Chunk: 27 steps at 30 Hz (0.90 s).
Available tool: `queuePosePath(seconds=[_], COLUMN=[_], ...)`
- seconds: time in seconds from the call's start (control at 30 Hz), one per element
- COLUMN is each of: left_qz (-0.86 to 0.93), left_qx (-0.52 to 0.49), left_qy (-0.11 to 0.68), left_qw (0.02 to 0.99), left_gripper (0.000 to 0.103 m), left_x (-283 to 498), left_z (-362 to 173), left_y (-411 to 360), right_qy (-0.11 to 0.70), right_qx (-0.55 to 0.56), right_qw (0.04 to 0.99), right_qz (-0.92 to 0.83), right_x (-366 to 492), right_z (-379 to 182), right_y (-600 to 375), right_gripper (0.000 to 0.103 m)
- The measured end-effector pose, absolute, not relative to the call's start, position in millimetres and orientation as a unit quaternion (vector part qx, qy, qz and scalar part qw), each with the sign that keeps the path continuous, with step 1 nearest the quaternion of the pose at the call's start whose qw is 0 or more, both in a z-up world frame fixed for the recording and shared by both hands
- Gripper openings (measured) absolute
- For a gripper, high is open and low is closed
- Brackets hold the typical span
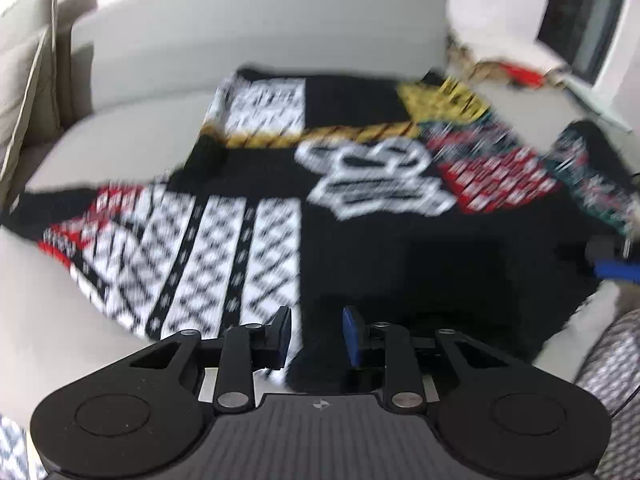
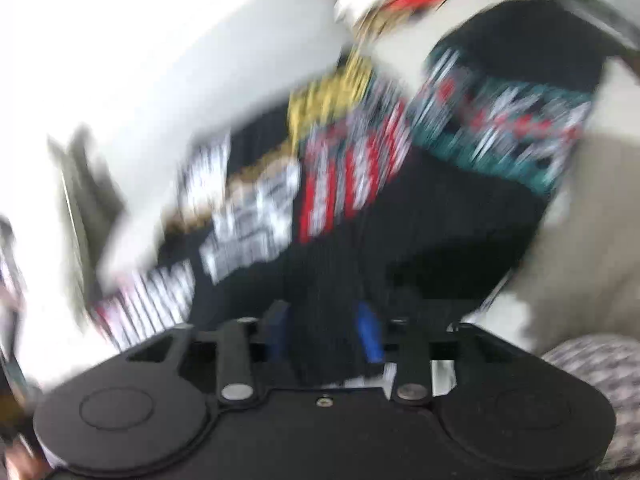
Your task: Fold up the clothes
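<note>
A black knit sweater [image 1: 360, 216] with white, red, yellow and teal patterned panels lies spread on a pale sofa seat [image 1: 132, 140]. In the left wrist view my left gripper [image 1: 316, 338] is at the sweater's near black edge, and a fold of black fabric fills the gap between its blue-padded fingers [image 1: 353, 334]. My right gripper [image 2: 324, 334] is shut on a thick bunch of the same sweater [image 2: 420, 216] at its near edge. That view is heavily motion-blurred. My right gripper's blue pad [image 1: 614, 270] also shows at the sweater's right edge in the left wrist view.
The sofa backrest [image 1: 260, 28] rises behind the sweater, with cushions [image 1: 28, 64] at the far left. A red and tan cloth [image 1: 516, 72] lies at the back right. A grey patterned fabric [image 1: 612, 364] sits at the near right. A dark screen [image 1: 580, 20] stands beyond.
</note>
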<state>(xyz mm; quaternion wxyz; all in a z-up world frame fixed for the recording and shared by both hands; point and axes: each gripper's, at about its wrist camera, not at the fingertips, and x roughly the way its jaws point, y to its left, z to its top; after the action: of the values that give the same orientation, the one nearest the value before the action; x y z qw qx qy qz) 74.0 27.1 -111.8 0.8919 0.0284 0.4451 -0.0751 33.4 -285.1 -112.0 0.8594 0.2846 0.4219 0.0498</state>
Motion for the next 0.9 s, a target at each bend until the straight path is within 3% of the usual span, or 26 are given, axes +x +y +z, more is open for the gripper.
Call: queuePosePath(seconds=[0.03, 0.23, 0.37, 0.57, 0.67, 0.83, 0.9], left_qz=[-0.082, -0.119, -0.127, -0.128, -0.125, -0.120, -0.119], left_qx=[0.026, 0.011, -0.001, -0.006, -0.001, 0.002, 0.002], left_qy=[0.436, 0.385, 0.377, 0.371, 0.371, 0.377, 0.376], left_qw=[0.896, 0.915, 0.917, 0.920, 0.920, 0.918, 0.919], left_gripper=[0.036, 0.038, 0.038, 0.040, 0.043, 0.043, 0.043], left_x=[72, 63, 64, 65, 65, 65, 64], left_z=[-107, -81, -70, -55, -52, -54, -55], left_y=[24, 5, 3, 2, 1, 1, 2], right_qy=[0.395, 0.264, 0.198, 0.177, 0.166, 0.151, 0.142], right_qx=[0.311, 0.468, 0.556, 0.612, 0.633, 0.659, 0.676], right_qw=[0.864, 0.841, 0.800, 0.754, 0.742, 0.723, 0.708], right_qz=[0.037, -0.060, -0.111, -0.158, -0.146, -0.143, -0.150], right_x=[29, 4, -3, 26, 45, 81, 85], right_z=[-106, -106, -125, -162, -179, -200, -202], right_y=[-301, -398, -458, -507, -523, -544, -547], right_gripper=[0.056, 0.059, 0.045, 0.045, 0.032, 0.026, 0.012])
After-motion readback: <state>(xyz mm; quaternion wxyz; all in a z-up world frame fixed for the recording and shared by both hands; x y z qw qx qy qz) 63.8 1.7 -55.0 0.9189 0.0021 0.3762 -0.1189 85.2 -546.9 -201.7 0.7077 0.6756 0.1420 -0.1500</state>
